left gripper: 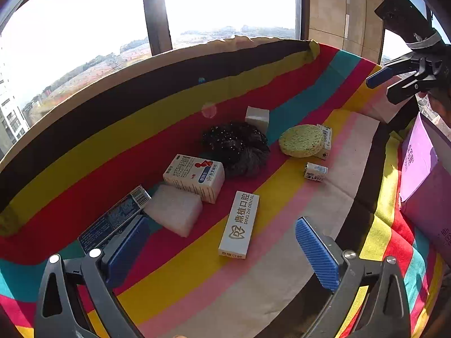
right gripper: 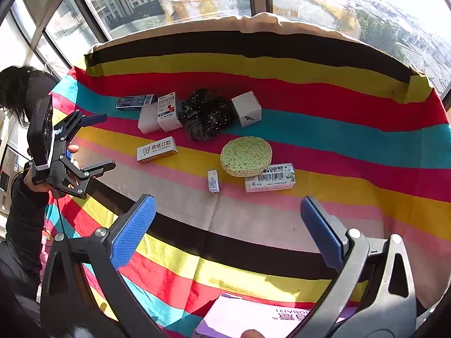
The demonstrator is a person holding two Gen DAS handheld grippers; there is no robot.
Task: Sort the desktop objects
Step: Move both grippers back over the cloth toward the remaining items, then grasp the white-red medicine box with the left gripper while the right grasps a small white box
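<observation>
Both my left gripper point(left gripper: 222, 242) and right gripper point(right gripper: 228, 225) gape wide, holding nothing. The dental box point(left gripper: 239, 225) lies just beyond my left one.

Your purple box point(right gripper: 248, 317) runs off the bottom edge of the right wrist view, so you see only its upside-down lettering in part; in the left wrist view the same box point(left gripper: 420, 166) is cut by the right edge. The flat white box point(right gripper: 270, 178) is partly covered by the green sponge point(right gripper: 246, 156) resting on its top edge. The dark blue box point(left gripper: 112, 219) is partly hidden behind your left gripper's finger point(left gripper: 126, 250), and its print is too small to read. The white foam block point(right gripper: 147, 119) sits half hidden behind the red-and-white carton point(right gripper: 169, 111). Print on the small packet point(right gripper: 213, 180) is unreadable. The person's face is out of view behind hair at the left edge.
</observation>
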